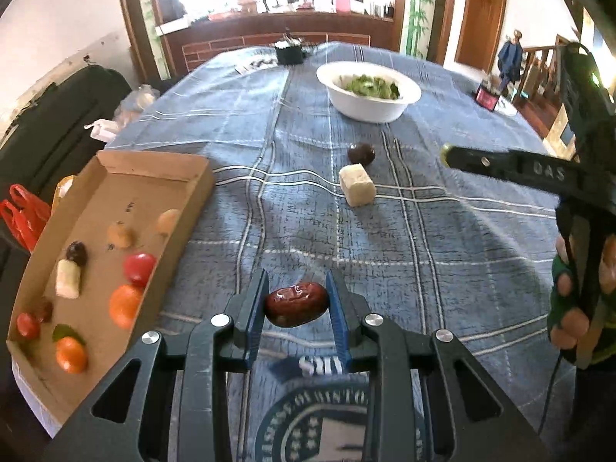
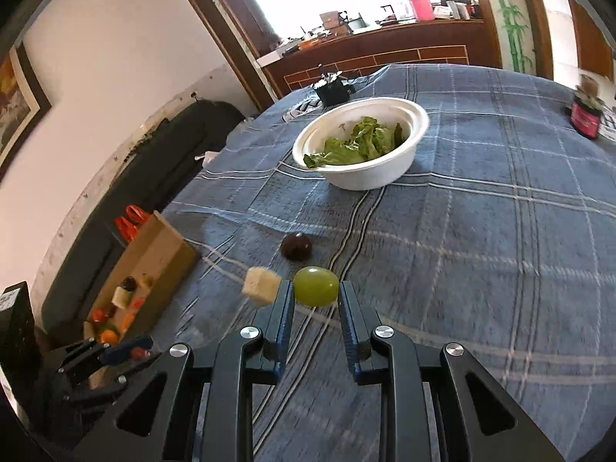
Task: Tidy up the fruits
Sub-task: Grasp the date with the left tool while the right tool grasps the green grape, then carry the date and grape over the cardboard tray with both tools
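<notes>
From the left wrist camera, the left gripper (image 1: 296,304) clenches a glossy dark red oval date (image 1: 296,304) between its blue pads, held above a blue plaid tablecloth (image 1: 442,269). To the near left, a shallow brown cardboard tray (image 1: 161,177) holds two oranges, red tomatoes, pale chunks and small brown fruits. Farther out on the cloth lie a pale cream block of fruit (image 1: 357,189) and, just beyond it, a dark round fruit (image 1: 361,153). At the far side stands a white bowl of green leaves (image 1: 368,91). At the right edge, a hand (image 1: 569,308) grips the other tool's black handle. From the right wrist camera, the right gripper (image 2: 316,300) grasps a round green grape (image 2: 316,285) at its fingertips. The cream block (image 2: 262,285) sits just left of it, the dark fruit (image 2: 295,246) a little beyond, the white bowl (image 2: 362,142) farther still, and the cardboard tray (image 2: 154,265) off to the left. The left gripper (image 2: 136,353) shows at the near left, carrying the red date.
</notes>
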A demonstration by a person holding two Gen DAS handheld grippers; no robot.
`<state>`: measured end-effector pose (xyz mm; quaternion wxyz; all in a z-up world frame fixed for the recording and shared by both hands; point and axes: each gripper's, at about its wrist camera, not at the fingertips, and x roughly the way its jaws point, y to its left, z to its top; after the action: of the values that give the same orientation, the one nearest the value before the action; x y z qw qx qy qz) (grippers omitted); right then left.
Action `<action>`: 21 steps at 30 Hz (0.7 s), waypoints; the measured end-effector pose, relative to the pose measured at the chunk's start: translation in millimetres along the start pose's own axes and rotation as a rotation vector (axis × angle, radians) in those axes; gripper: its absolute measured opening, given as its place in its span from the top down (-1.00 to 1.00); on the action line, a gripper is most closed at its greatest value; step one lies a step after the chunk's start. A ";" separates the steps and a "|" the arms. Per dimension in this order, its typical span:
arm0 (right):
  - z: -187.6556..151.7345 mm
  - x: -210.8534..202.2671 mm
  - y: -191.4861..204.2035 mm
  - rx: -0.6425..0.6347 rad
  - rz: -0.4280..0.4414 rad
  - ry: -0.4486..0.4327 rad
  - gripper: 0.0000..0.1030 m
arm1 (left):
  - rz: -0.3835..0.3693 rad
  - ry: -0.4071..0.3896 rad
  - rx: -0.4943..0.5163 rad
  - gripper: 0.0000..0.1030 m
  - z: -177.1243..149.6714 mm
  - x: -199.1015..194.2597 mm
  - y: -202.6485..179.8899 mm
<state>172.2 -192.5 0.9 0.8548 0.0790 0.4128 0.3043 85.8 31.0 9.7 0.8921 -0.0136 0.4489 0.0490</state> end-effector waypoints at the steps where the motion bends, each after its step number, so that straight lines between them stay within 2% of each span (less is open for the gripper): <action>1: -4.3 -8.3 3.0 0.007 0.006 -0.006 0.53 | 0.001 -0.002 -0.003 0.46 -3.4 -3.5 1.8; 8: -28.3 -46.7 29.3 0.053 0.067 -0.047 0.53 | 0.002 -0.014 0.011 0.45 -19.6 -20.4 17.2; 11: -35.2 -51.6 45.5 0.080 0.118 -0.054 0.54 | 0.031 -0.032 -0.002 0.45 -26.8 -34.5 36.5; 16: -44.3 -52.6 79.1 0.120 0.226 -0.052 0.54 | 0.127 -0.072 -0.054 0.45 -32.7 -57.3 77.7; 21: -48.0 -53.6 102.7 0.128 0.299 -0.062 0.54 | 0.192 -0.090 -0.075 0.45 -39.0 -67.5 105.1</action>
<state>63.9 -147.1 44.8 0.8055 0.2030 0.3885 0.3988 4.1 127.9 42.6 0.9015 -0.0017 0.4054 0.1515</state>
